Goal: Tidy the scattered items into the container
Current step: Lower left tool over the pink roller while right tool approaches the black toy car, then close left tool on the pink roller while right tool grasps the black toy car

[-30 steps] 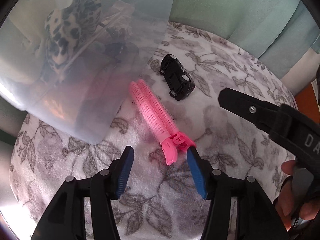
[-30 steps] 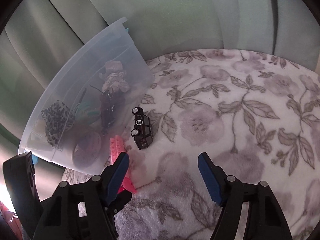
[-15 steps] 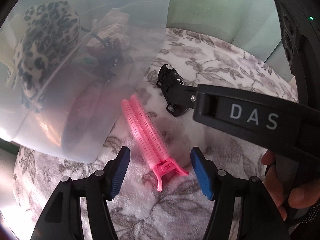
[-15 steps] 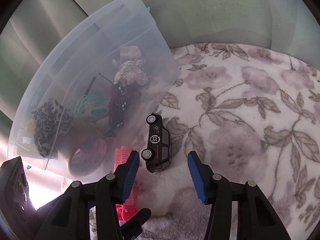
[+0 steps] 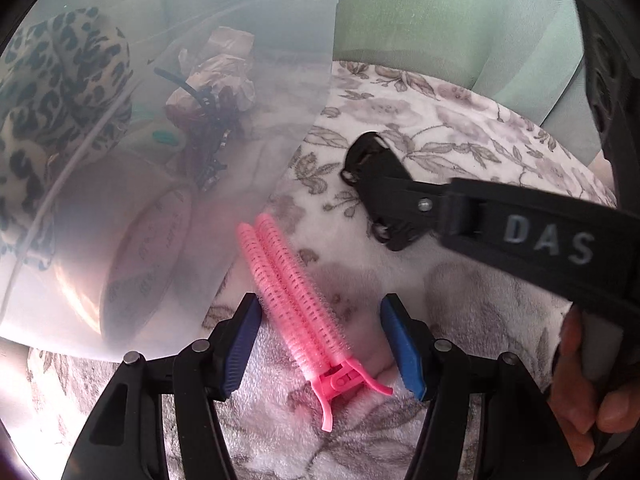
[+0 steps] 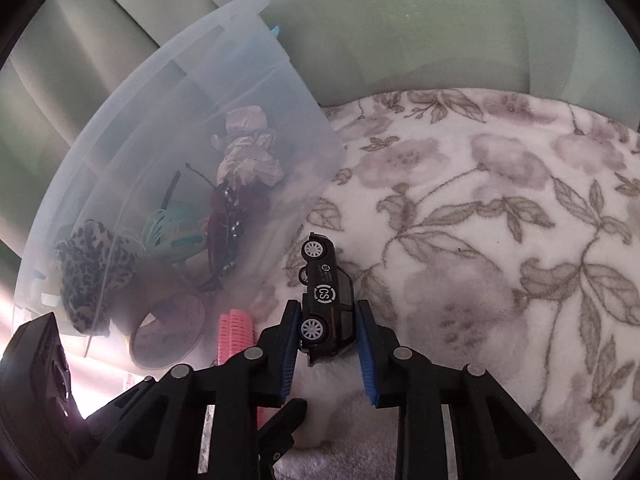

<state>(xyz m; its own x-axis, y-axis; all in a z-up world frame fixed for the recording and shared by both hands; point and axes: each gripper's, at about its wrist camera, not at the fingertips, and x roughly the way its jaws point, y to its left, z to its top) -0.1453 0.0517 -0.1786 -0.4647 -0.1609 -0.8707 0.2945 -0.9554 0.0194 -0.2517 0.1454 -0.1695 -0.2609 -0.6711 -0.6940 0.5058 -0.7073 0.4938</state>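
- my right gripper (image 6: 327, 334) has just been closing its jaws, and the blue pads now press both sides of the black toy car (image 6: 326, 300); it lies on its side on the floral blanket (image 6: 500, 240), so the pads meet its roof and underside.
- i took the car at its rear half, the front wheel sticking out past the tips, probably because that end was nearest me.
- my left gripper (image 5: 320, 344) hangs with its jaws apart, straddling the pink hair roller clip (image 5: 296, 300) without touching it; the clip lies flat, hinge end towards me, so i judge a squeeze across the twin rollers is next.
- the clear plastic container (image 6: 256, 92) stands just beside both items, which makes the carry short.
- through its wall i can see a leopard-print scrunchie (image 5: 60, 92), a crumpled beige fabric piece (image 6: 248, 160), a dark beaded hair clip (image 6: 224, 220), a teal coiled thing (image 6: 168, 232) and a round flat disc (image 6: 168, 340) low against the wall.
- the car and the pink clip are the only loose items i can see outside it.
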